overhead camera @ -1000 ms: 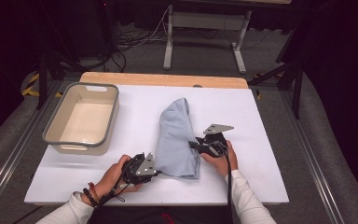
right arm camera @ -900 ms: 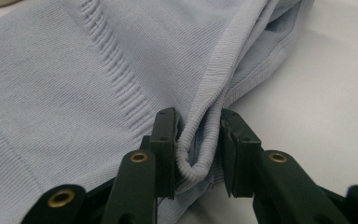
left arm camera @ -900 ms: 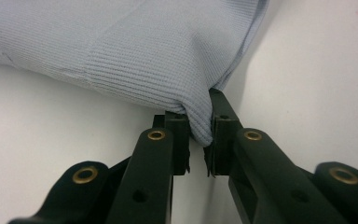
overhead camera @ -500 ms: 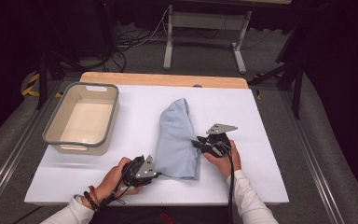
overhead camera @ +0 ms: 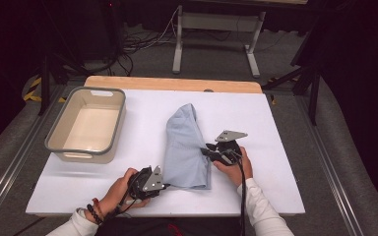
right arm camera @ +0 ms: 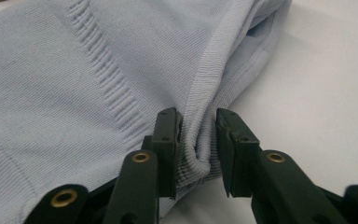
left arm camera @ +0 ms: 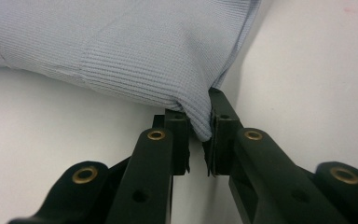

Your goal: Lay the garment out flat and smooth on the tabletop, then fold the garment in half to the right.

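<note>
A light blue knitted cloth lies folded lengthwise on the white table. My left gripper is at its near left corner. In the left gripper view the jaws are shut on that corner of the cloth. My right gripper is at the cloth's right edge, about halfway along. In the right gripper view a ribbed fold of the cloth stands bunched between its jaws. Those jaws have just eased apart slightly, with the fold still pinched between them.
A grey bin with a cream inside stands at the left of the table. A wooden strip runs along the table's far edge. Beyond it are metal stand legs and cables on the floor.
</note>
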`<state>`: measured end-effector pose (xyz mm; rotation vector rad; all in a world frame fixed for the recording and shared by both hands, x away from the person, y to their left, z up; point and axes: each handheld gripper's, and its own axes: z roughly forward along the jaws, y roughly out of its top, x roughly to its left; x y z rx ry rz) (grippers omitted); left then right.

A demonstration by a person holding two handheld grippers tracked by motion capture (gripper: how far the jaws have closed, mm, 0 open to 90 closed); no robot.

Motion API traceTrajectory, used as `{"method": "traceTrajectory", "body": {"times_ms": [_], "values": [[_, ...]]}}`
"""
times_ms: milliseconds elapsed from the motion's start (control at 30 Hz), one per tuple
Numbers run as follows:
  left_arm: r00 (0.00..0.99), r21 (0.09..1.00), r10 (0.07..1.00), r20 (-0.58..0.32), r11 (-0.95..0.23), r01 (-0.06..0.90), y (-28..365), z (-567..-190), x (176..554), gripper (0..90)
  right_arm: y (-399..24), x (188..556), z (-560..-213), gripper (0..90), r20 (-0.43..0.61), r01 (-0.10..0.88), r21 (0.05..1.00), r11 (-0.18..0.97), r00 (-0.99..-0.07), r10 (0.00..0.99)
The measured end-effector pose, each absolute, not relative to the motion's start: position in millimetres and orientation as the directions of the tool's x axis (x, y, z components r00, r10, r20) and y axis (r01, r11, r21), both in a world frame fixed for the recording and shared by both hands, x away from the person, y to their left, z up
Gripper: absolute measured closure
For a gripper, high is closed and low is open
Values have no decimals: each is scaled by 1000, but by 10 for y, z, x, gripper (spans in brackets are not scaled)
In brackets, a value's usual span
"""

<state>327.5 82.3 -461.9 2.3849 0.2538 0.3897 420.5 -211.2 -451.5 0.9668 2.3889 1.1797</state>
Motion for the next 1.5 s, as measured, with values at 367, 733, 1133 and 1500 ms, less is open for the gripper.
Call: {"method": "traceTrajectory", "body": {"times_ms": [367, 733, 1133, 1500], "values": [[937, 697, 281, 208, -714, 59, 905, -4532, 3257, 759, -2251, 4127, -4413, 728, 5, 428, 809, 403, -691, 723], [932, 790, 314, 178, -611, 55, 1260, -4266, 3161, 662, -2295, 3985, -4274, 830, -25, 365, 851, 378, -690, 724], [938, 807, 306, 160, -589, 55, 894, -4358, 3533, 760, -2054, 3888, -4257, 900, -111, 297, 840, 455, -726, 679], [965, 774, 253, 67, -623, 110, 799, -4654, 3605, 797, -2030, 4024, -4495, 900, -132, 361, 772, 523, -714, 687]]}}
